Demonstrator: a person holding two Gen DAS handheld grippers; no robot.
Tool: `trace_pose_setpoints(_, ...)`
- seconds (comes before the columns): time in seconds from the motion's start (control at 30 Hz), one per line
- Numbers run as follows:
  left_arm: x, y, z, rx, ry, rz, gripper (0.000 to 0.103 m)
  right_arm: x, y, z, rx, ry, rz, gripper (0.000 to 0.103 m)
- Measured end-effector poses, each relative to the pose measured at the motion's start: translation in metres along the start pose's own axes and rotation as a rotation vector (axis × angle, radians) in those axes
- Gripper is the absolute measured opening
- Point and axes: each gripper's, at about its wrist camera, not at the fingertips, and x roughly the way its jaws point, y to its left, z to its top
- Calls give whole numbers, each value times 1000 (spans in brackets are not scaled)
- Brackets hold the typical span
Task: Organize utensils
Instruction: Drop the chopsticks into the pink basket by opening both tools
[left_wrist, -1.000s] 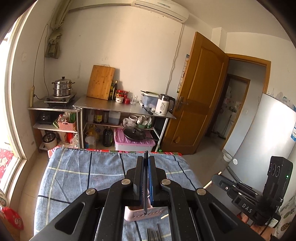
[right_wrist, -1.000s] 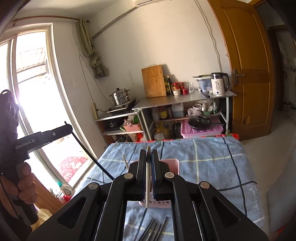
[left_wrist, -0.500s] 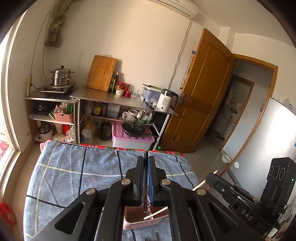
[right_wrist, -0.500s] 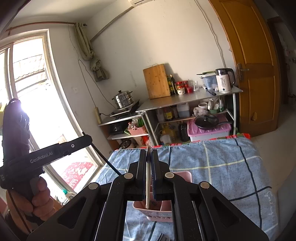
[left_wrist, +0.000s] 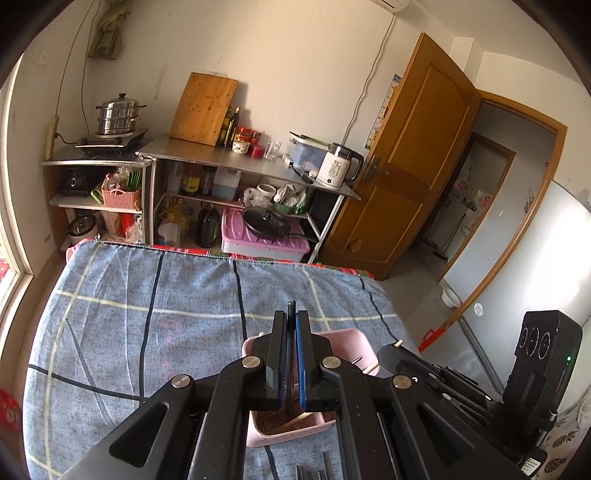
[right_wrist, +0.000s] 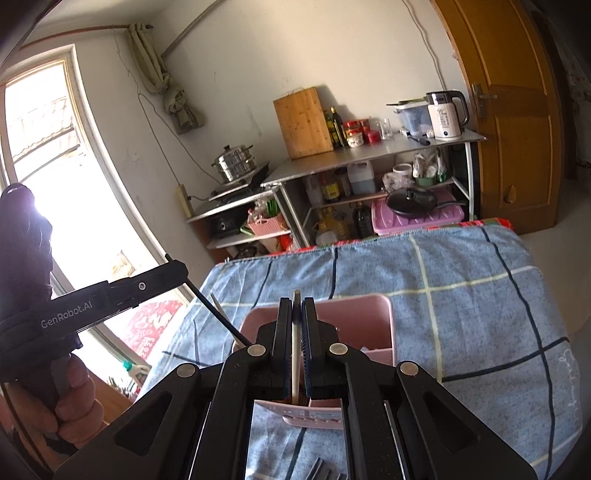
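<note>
Sunlit kitchen corner at the back: steel shelving along the far wall, bearing a leaning bamboo cutting board, a white kettle and a steamer pot; brown door ajar to the right. Nearer, a blue checked cloth spread over the whole desk. Toward the desk's near edge, upright, a pink utensil basket, largely hidden behind both claws.

Left claw pinched narrow on a dark chopstick, tip poking just past the fingertips, lower end slanting down over the basket. Right claw likewise nearly closed, gripping a pale chopstick that runs between the pads down toward the basket's front part.

From the right wrist: left claw reaching in from the basket's left side, carried by a hand, dark chopstick angled at the left rim.

At the desk's near edge, just in front of the basket, ends of some dark metal utensils, mostly cut off by the frame. Cannot tell whether either chopstick touches the basket's floor.
</note>
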Motion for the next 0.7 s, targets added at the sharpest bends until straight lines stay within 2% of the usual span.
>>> trace_pose_setpoints(0.2, 6, 5, -10, 18, 11, 28, 5, 13, -1, -8, -24, 54, -5, 5)
trace_pose_setpoints(0.3, 2, 7, -11, 28, 1, 47, 12, 9, -1, -8, -37, 48, -16, 7)
trace_pose_setpoints(0.43, -12, 9, -12, 33, -31, 63, 20, -3, -3, -6, -41, 26, -28, 11)
trace_pose_setpoints(0.7, -56, 2, -30, 70, -93, 96, 21, -38, -2, -10, -65, -5, -46, 12)
